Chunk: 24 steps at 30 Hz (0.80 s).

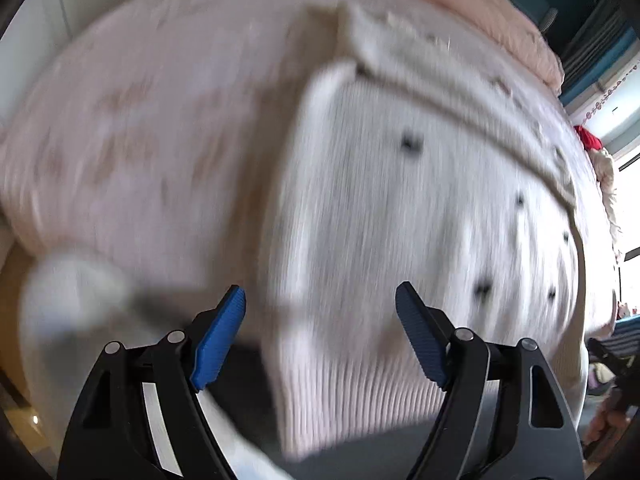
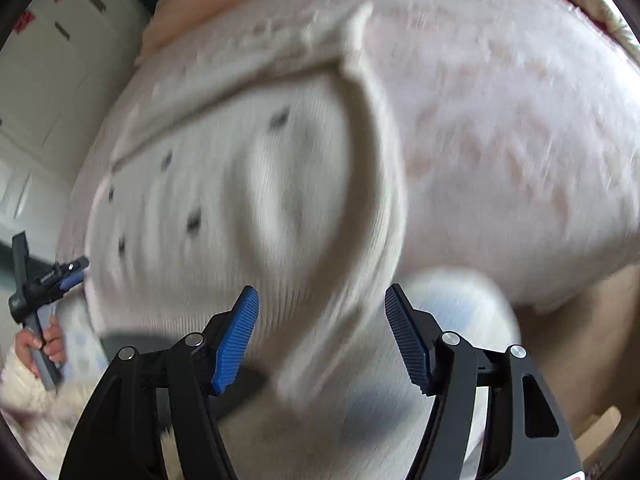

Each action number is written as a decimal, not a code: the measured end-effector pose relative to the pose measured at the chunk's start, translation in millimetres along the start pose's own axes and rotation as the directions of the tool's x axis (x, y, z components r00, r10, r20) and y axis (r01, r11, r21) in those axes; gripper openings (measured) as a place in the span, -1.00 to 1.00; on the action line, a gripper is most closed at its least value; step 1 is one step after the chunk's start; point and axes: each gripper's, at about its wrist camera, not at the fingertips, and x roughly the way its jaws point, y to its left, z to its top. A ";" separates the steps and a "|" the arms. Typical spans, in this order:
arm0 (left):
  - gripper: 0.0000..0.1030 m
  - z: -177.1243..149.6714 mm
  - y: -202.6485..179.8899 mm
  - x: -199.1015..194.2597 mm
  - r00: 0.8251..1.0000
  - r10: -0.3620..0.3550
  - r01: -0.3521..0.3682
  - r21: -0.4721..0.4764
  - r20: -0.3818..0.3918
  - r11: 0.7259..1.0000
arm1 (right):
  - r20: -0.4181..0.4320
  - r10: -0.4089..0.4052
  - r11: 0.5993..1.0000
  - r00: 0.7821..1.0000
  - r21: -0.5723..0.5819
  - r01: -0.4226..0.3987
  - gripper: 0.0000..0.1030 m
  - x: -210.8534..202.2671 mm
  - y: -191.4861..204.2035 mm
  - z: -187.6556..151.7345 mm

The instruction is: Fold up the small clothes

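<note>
A small white knit sweater (image 1: 400, 208) with dark dots lies flat on a pale pink bed cover (image 1: 140, 128); its ribbed hem hangs toward me over the bed edge. My left gripper (image 1: 320, 304) is open and empty, just above the sweater's left hem corner. In the right wrist view the same sweater (image 2: 240, 200) lies on the cover (image 2: 520, 120), with a raised fold along its right side. My right gripper (image 2: 322, 304) is open and empty over the sweater's right hem corner. The left gripper (image 2: 76, 270) also shows at the far left, held in a hand. Both views are motion-blurred.
A white cabinet (image 2: 52, 60) with red stickers stands at the back left in the right wrist view. A red and cream item (image 1: 600, 160) lies at the bed's far right. The bed's front edge (image 2: 580, 300) drops off near me.
</note>
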 end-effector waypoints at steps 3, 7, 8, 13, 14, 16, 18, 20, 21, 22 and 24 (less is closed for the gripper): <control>0.46 -24.2 4.4 11.7 0.998 -0.014 0.012 -0.052 -0.055 0.999 | 0.035 -0.010 1.000 0.999 -0.020 0.011 0.40 4.4 14.1 -19.0; 0.47 -23.5 -5.3 25.2 0.996 -0.036 0.033 -0.040 -0.083 0.999 | 0.004 -0.015 0.999 1.000 -0.035 0.015 0.43 17.0 26.7 -18.8; 0.47 -23.8 -5.3 30.9 0.994 -0.047 0.041 -0.058 -0.102 0.997 | -0.011 -0.009 0.999 1.000 -0.040 0.009 0.43 21.1 29.5 -15.0; 0.21 -24.9 -8.9 34.3 0.993 -0.067 0.062 -0.060 -0.097 0.996 | -0.071 -0.001 0.996 0.997 -0.092 -0.005 -0.55 33.5 36.8 -15.8; 0.03 -25.8 -6.5 35.3 0.987 -0.120 0.112 -0.080 -0.109 0.991 | -0.088 0.015 0.996 0.996 -0.089 -0.022 -0.83 34.9 35.1 -16.8; -0.59 -28.4 1.3 32.4 0.974 -0.189 0.173 -0.133 -0.121 0.976 | -0.089 0.047 0.997 0.995 -0.059 -0.053 -0.89 36.1 33.1 -16.7; -0.77 -29.8 5.7 20.9 0.970 -0.216 0.199 -0.149 -0.109 0.969 | -0.027 0.085 0.995 0.996 -0.044 -0.086 -0.89 20.8 29.2 -16.3; -0.81 -32.3 5.1 4.5 0.967 -0.241 0.228 -0.141 -0.081 0.963 | 0.028 0.131 0.991 0.991 -0.021 -0.130 -0.90 1.3 22.3 -15.9; -0.82 -32.4 3.9 -6.0 0.966 -0.248 0.239 -0.123 -0.066 0.963 | 0.045 0.146 0.989 0.988 -0.015 -0.145 -0.90 -7.7 20.2 -15.2; -0.84 -33.1 0.3 -22.3 0.967 -0.252 0.247 -0.091 -0.044 0.965 | 0.063 0.156 0.988 0.986 -0.017 -0.156 -0.90 -17.7 18.8 -13.7; -0.85 -32.2 -5.3 -45.8 0.966 -0.256 0.255 -0.045 -0.021 0.966 | 0.092 0.161 0.987 0.983 -0.041 -0.158 -0.90 -42.9 17.7 -11.8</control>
